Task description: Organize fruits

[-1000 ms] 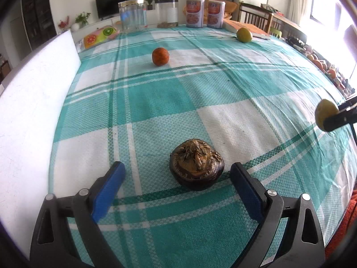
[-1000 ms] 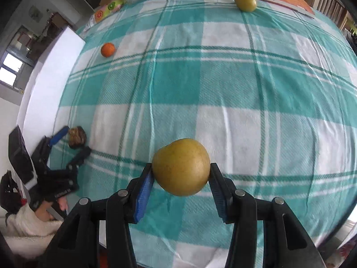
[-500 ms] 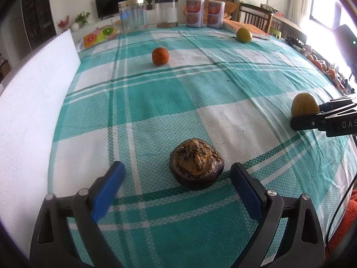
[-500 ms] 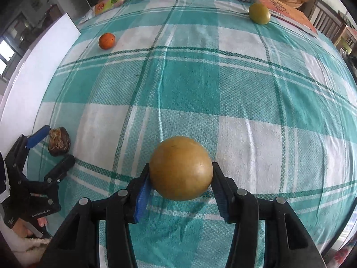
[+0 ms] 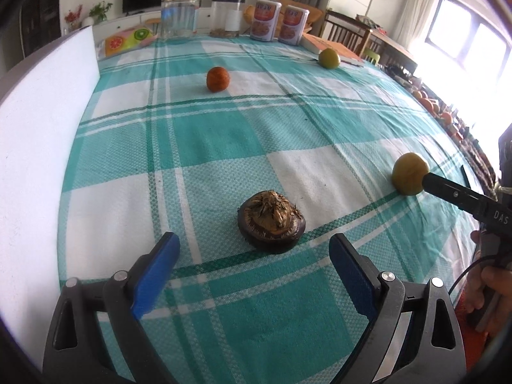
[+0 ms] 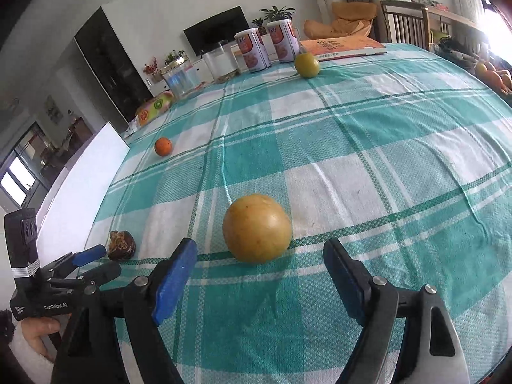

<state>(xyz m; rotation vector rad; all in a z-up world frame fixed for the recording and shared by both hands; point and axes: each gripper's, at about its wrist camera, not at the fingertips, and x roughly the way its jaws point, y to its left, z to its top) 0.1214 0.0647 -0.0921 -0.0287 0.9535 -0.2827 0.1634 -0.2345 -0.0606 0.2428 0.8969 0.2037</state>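
A yellow round fruit rests on the teal checked tablecloth, just ahead of my right gripper. Its jaws are opening, and the blue pads stand clear of the fruit on both sides. In the left wrist view the same yellow fruit lies at the right, by the right gripper's finger. My left gripper is open, closing slightly, just short of a dark brown mangosteen that it does not touch. An orange fruit and a green-yellow fruit lie farther back.
A white board borders the table's left side. Two jars, two tins, a fruit-print packet and a book stand along the far edge. A hand holds the right gripper. Chairs and more fruit are beyond the right edge.
My right gripper has tilted down, set the yellow fruit on the cloth and spread its jaws off it. The left gripper has stayed by the mangosteen.
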